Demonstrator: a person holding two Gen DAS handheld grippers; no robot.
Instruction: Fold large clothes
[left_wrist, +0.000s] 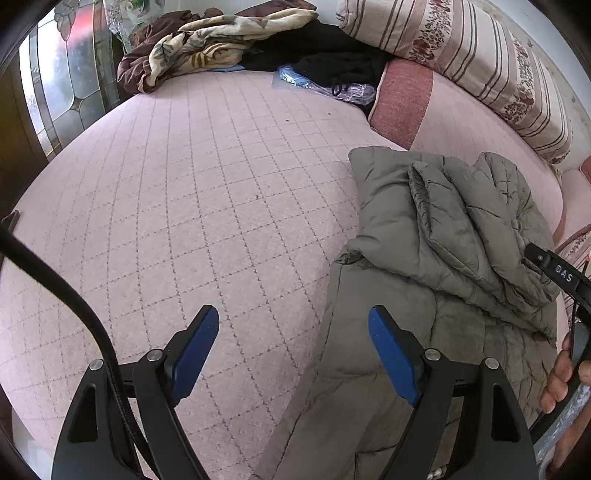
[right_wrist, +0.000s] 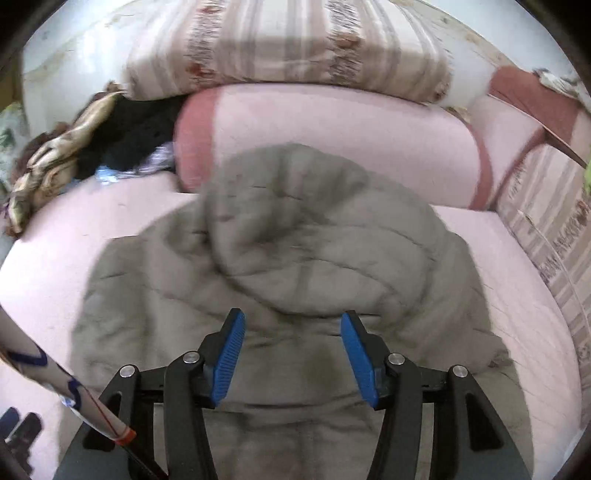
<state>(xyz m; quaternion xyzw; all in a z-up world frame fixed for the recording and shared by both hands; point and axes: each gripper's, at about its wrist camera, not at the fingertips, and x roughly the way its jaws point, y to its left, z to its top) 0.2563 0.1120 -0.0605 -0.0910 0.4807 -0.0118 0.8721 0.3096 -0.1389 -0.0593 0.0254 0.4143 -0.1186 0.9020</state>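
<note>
An olive-grey padded jacket lies on the pink quilted bed, partly folded over itself. In the left wrist view it fills the right side. My left gripper is open and empty, above the bed at the jacket's left edge. In the right wrist view the jacket lies bunched in the middle, blurred. My right gripper is open and empty, just above the jacket's near part. The right gripper's black body shows at the left wrist view's right edge, by the jacket's folded part.
The pink quilted bed stretches left of the jacket. A floral blanket and dark clothes lie at the far end. A pink bolster and a striped pillow lie behind the jacket. A window is far left.
</note>
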